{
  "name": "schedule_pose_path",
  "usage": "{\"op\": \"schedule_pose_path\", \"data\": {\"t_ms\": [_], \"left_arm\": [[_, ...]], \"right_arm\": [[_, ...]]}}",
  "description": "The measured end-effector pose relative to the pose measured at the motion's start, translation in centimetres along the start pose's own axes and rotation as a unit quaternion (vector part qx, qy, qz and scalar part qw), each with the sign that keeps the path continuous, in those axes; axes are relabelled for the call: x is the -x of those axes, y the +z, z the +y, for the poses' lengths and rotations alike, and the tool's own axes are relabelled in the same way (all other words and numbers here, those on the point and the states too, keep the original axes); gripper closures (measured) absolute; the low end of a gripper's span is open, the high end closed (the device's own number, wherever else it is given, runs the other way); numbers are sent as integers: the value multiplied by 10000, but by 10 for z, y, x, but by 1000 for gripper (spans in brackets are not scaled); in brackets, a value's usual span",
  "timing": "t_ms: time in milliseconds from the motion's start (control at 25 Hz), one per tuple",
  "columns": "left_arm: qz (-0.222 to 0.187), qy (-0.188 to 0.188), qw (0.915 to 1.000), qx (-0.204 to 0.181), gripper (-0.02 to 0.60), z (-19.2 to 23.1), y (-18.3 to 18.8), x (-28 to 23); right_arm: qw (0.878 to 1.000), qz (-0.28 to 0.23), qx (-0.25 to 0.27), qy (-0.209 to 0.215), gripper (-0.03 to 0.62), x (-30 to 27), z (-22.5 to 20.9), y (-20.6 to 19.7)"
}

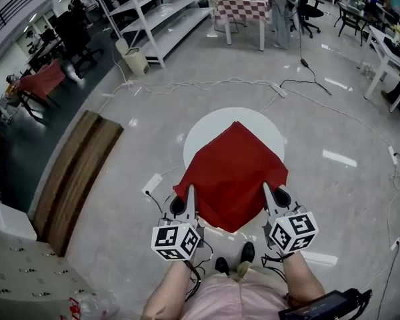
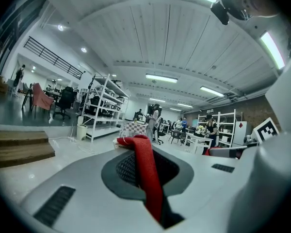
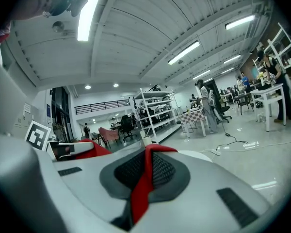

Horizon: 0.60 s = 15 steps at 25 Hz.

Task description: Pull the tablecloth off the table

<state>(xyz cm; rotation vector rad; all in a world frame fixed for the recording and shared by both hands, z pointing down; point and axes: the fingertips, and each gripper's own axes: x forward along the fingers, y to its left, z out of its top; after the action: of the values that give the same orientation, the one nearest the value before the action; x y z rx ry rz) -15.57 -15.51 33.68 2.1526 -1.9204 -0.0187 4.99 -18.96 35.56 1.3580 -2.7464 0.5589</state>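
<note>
While the red tablecloth (image 1: pixel 232 172) lies partly off the round white bench (image 1: pixel 203 127), left gripper (image 1: pixel 191 193) fingers stay out of nothing, clamped on its near-left edge; right gripper (image 1: pixel 267 191) fingers clamped on near-right edge.

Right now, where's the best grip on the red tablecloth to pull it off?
Its near edge, from the person's side: the tablecloth hangs free past the round table there. The left gripper and right gripper are shut on it.
</note>
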Motion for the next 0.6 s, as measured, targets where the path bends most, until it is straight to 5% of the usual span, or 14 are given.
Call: {"op": "schedule_pose_path", "data": {"t_ms": [600], "left_arm": [[-36, -252, 9997, 24, 538, 21, 2, 30]], "right_arm": [[9996, 36, 75, -270, 571, 16, 40, -16]]}}
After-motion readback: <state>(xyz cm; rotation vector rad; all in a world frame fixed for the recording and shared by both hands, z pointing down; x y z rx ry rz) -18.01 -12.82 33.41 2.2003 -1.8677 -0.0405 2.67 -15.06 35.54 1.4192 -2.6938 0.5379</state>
